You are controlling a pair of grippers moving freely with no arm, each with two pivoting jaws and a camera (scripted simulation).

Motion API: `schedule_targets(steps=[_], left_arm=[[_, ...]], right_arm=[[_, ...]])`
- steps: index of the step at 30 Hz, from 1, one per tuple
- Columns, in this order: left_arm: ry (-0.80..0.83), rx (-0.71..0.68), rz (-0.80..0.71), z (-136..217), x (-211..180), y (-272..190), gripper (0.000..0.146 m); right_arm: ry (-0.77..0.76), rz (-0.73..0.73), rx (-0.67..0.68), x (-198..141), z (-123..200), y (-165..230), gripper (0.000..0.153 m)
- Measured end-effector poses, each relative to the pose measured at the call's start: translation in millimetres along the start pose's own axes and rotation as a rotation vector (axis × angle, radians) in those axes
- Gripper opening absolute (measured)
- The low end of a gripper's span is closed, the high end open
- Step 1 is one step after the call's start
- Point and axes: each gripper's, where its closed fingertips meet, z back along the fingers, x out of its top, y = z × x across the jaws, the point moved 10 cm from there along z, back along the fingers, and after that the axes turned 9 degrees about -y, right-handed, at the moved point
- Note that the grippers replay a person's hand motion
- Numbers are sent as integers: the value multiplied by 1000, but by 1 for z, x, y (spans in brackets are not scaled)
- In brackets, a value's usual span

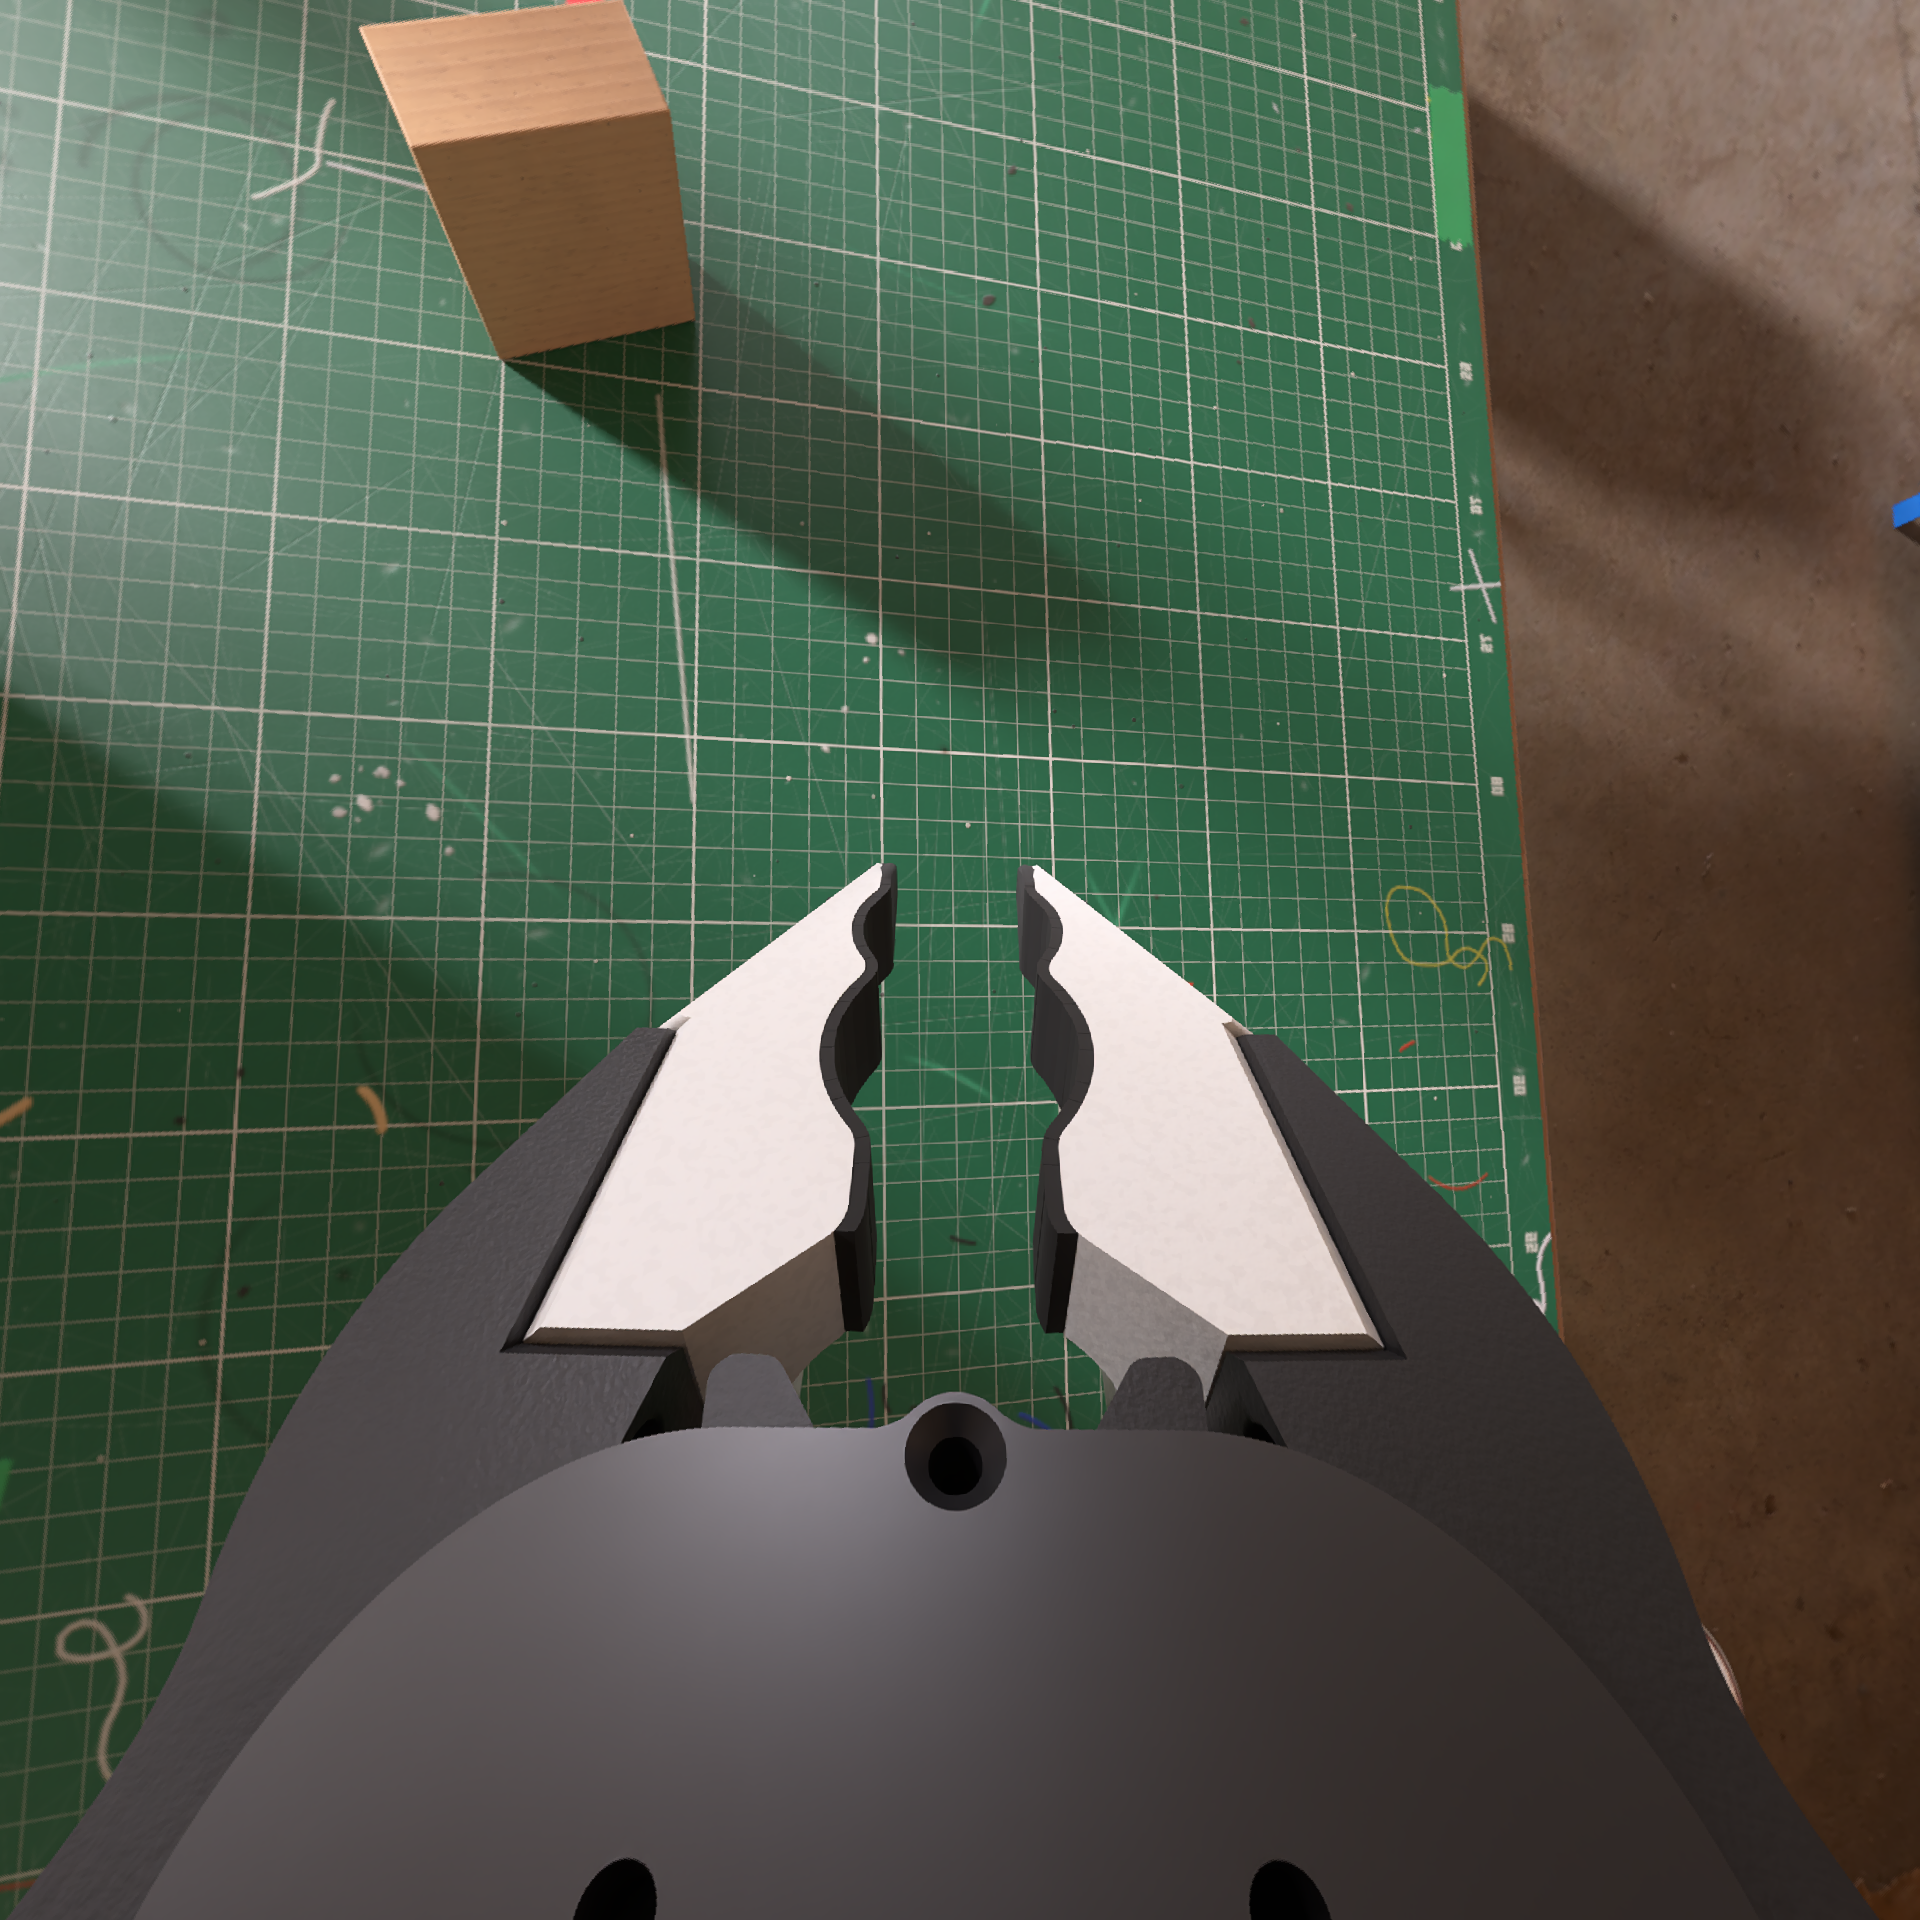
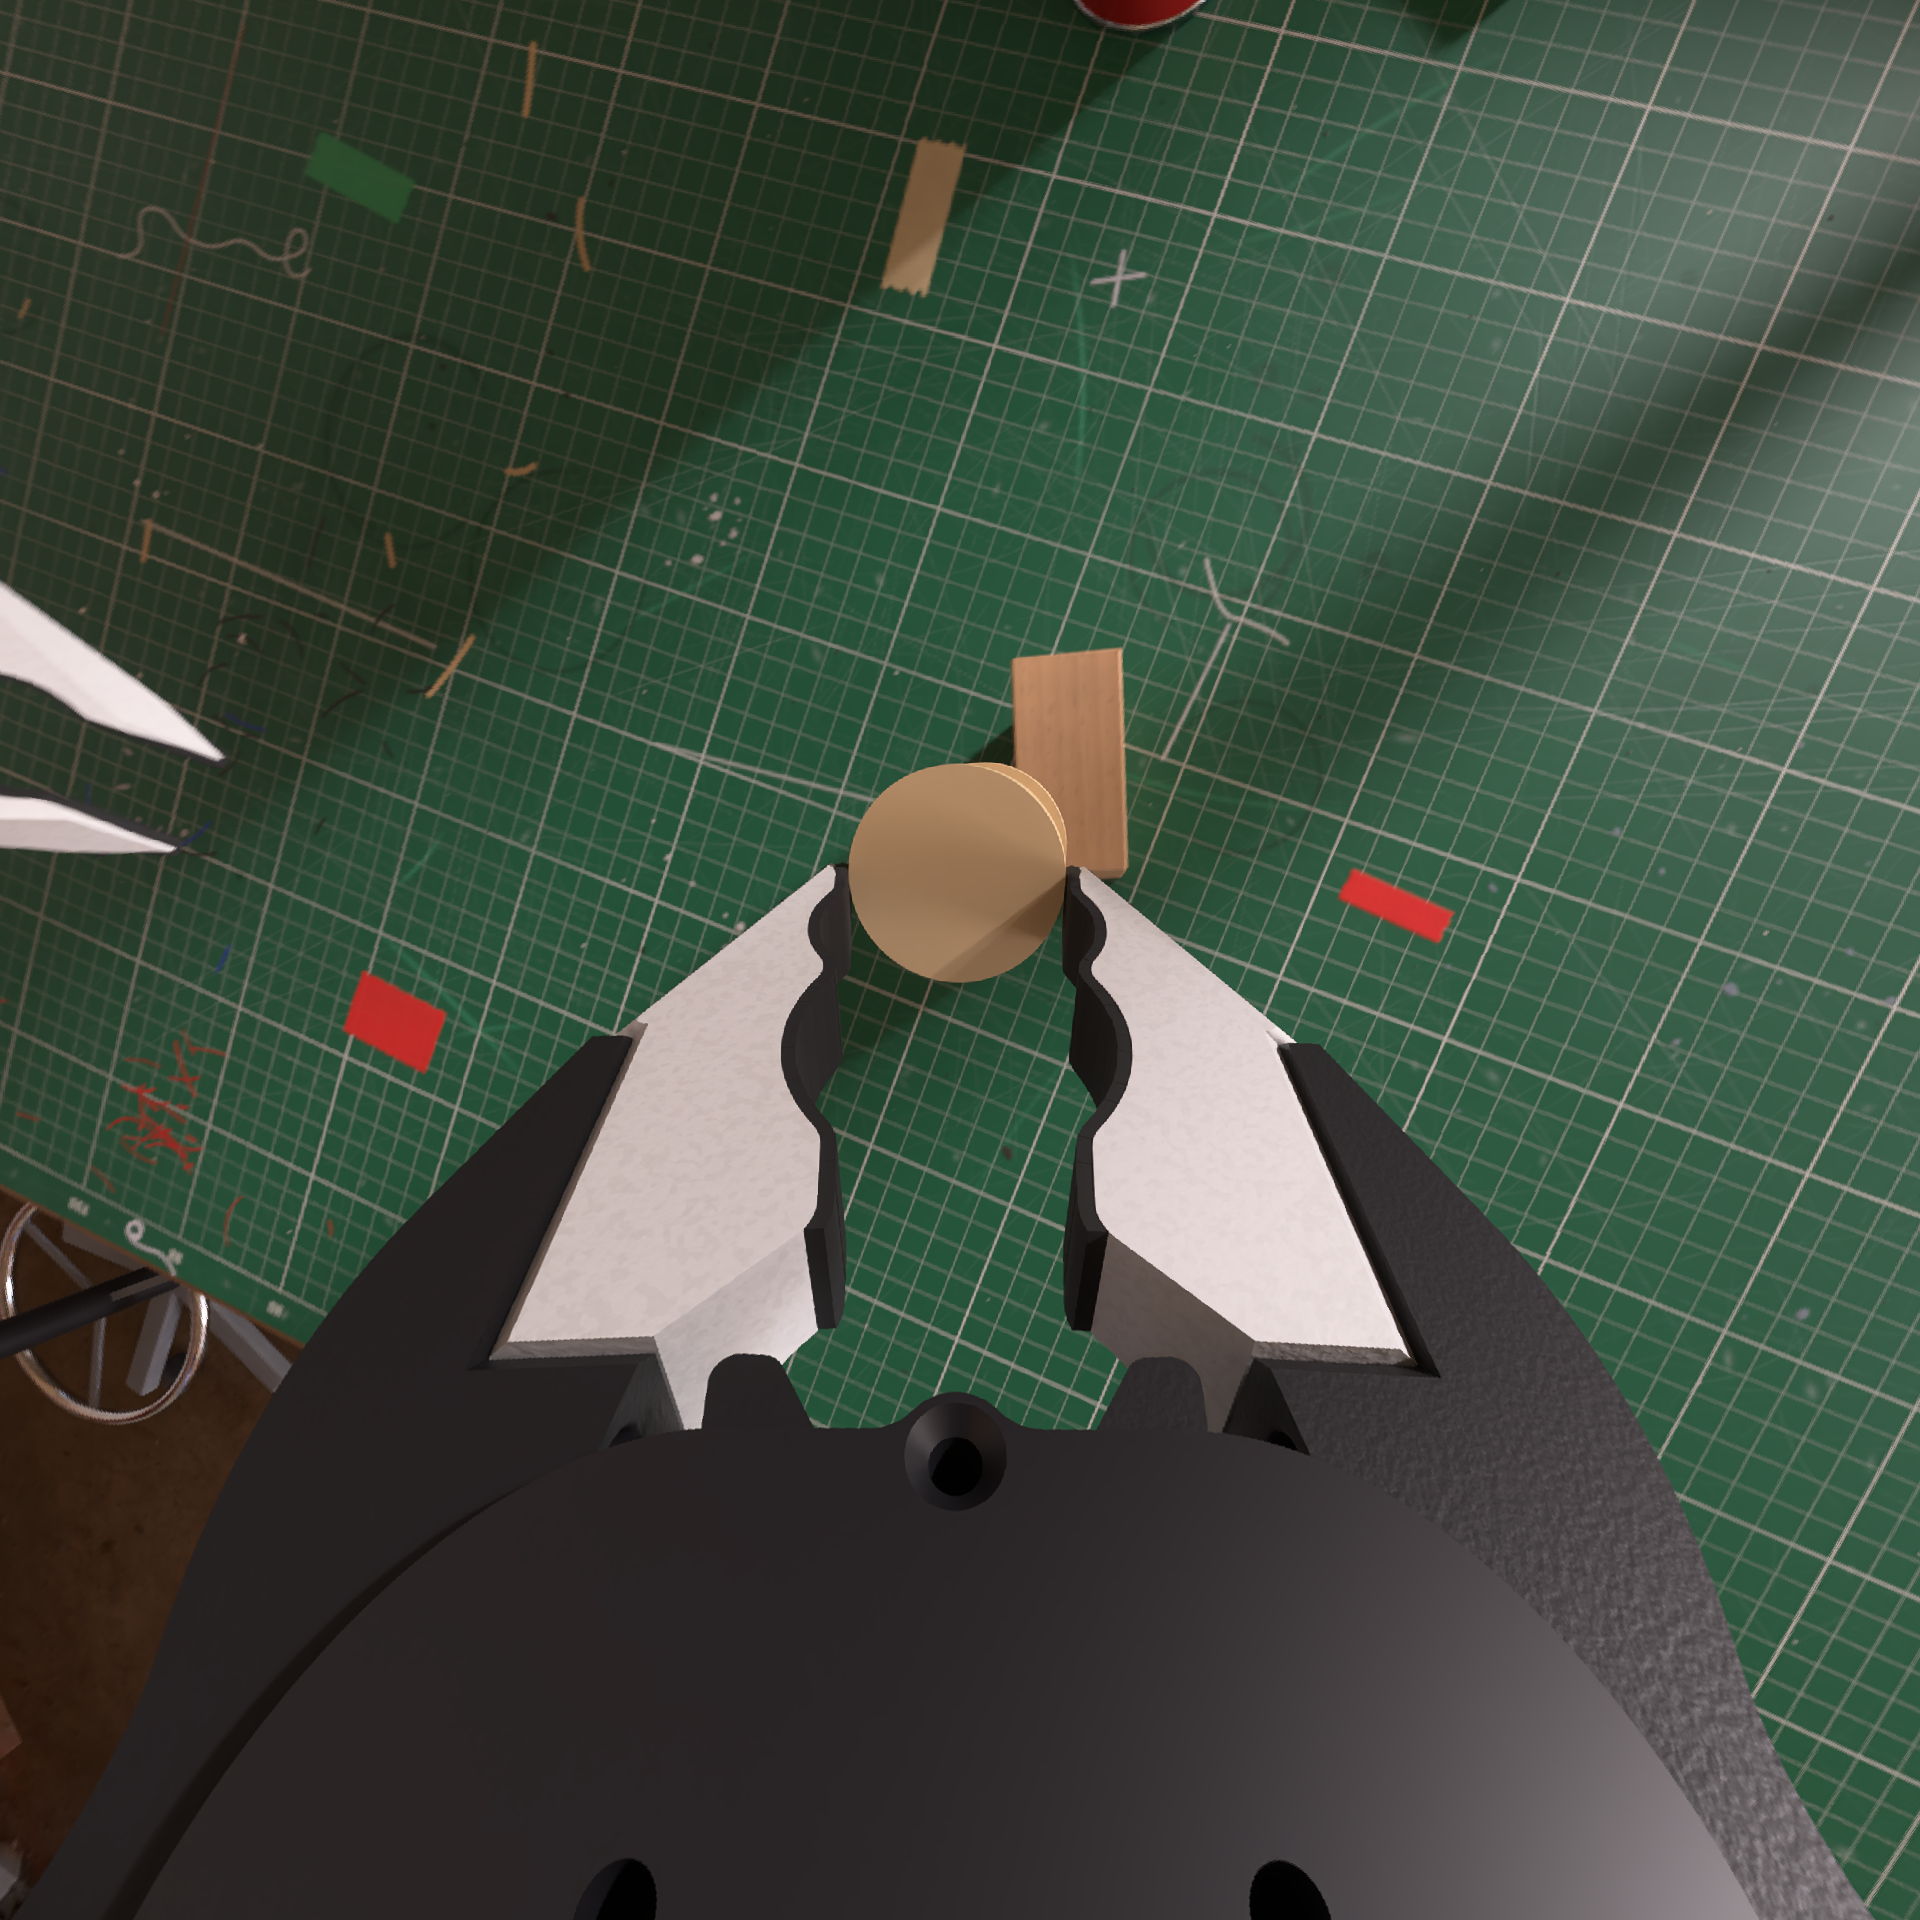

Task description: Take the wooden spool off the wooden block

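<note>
The wooden spool [image 2: 951, 894] shows its round tan end face between my right gripper's fingertips. My right gripper [image 2: 954, 875] is shut on the spool, with its tips pressed on both sides. The wooden block [image 2: 1075, 748] stands on the green cutting mat [image 2: 1455, 623] just behind and to the right of the spool. In the left wrist view the block [image 1: 551, 187] stands at the upper left with a bare top face. My left gripper [image 1: 956, 873] is open and empty above the mat, well short of the block. Its white fingers [image 2: 104, 717] show at the left edge of the right wrist view.
A red object [image 2: 1138, 8] sits at the mat's far edge. Red tape patches [image 2: 395, 1020], a tan tape strip [image 2: 923, 213] and a green patch [image 2: 358, 177] lie flat on the mat. A metal ring [image 2: 94, 1340] is off the mat's corner. Brown tabletop [image 1: 1714, 727] borders the mat.
</note>
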Motion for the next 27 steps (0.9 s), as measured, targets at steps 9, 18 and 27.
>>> schedule_targets(steps=[9,18,27], left_arm=[[14,-36,-41,-5,6,2,23],[18,-45,-48,-5,6,1,23],[22,-43,-41,-3,3,3,23]], right_arm=[[25,34,-43,-22,12,23,41],[64,29,-55,-34,4,23,41],[65,8,-54,-38,0,20,41]])
